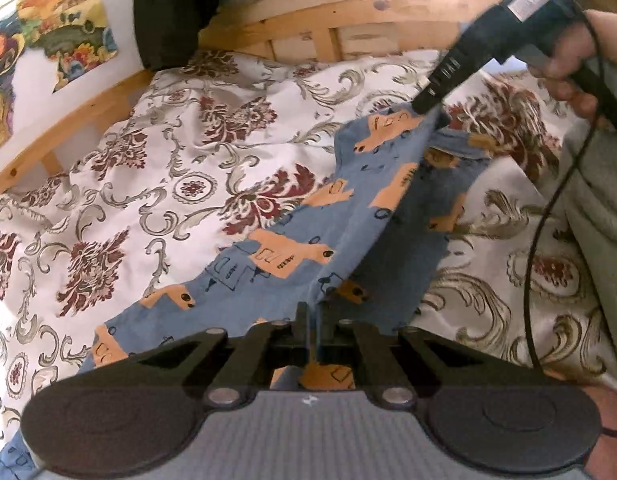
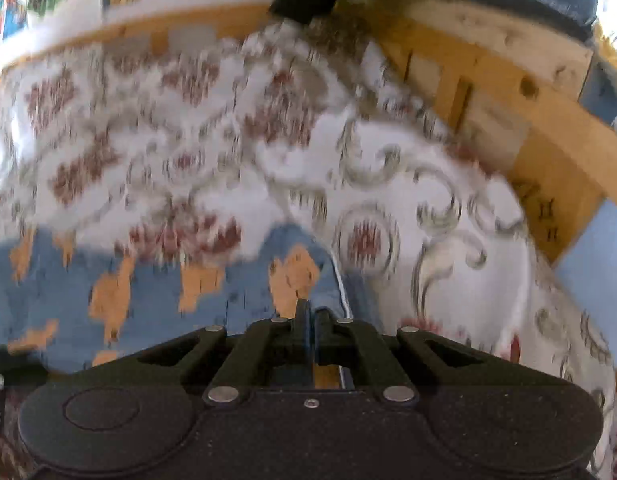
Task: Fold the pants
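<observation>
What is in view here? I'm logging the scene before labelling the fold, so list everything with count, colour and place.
pants: one, blue with orange patches, spread on the bed, lifted between the two grippers
bedspread: one, white with dark red flowers and grey scrolls, covering the bed
bed frame: one, pale wood, along the far edges
black cushion: one, at the far corner
cable: one, black, hanging from the right gripper
left gripper: black, jaws shut on the pants
right gripper: black, jaws shut on the pants
hand: one, holding the right gripper's handle
</observation>
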The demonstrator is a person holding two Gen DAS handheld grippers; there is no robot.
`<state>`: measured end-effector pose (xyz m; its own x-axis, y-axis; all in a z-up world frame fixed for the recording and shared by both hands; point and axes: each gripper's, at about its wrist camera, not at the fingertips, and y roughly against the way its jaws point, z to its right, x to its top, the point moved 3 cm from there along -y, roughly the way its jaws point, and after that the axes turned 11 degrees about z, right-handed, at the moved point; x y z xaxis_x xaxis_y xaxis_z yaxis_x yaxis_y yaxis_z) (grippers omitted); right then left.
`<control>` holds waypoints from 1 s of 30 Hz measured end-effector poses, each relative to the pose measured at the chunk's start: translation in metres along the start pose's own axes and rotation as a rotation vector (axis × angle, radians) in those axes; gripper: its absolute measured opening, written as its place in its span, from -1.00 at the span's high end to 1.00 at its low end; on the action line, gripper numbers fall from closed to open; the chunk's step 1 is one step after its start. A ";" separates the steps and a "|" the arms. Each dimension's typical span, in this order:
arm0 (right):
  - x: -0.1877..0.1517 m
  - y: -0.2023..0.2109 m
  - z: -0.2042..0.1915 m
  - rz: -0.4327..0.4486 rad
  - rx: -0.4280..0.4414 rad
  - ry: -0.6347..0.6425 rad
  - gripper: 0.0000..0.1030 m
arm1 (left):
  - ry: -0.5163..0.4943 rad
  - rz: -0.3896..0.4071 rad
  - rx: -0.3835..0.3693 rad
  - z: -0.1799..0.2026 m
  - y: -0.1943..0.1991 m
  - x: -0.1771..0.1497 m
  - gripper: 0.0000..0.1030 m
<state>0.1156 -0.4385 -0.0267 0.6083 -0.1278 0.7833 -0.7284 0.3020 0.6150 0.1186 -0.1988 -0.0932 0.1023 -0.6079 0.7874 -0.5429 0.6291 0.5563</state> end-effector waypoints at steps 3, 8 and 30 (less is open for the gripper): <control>-0.001 -0.003 0.001 -0.056 0.028 0.000 1.00 | -0.006 -0.029 -0.011 0.005 -0.003 -0.008 0.95; -0.015 -0.001 -0.005 -0.193 0.059 0.074 1.00 | -0.011 -0.049 -0.018 0.009 0.000 -0.015 0.95; -0.021 0.038 0.040 -0.189 0.237 -0.257 -0.81 | 0.319 -0.045 -0.270 -0.040 -0.007 0.000 -0.20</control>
<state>0.0629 -0.4621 -0.0157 0.6617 -0.4014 0.6333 -0.6823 0.0279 0.7306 0.1557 -0.1835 -0.0867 0.3966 -0.4842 0.7799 -0.2985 0.7354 0.6083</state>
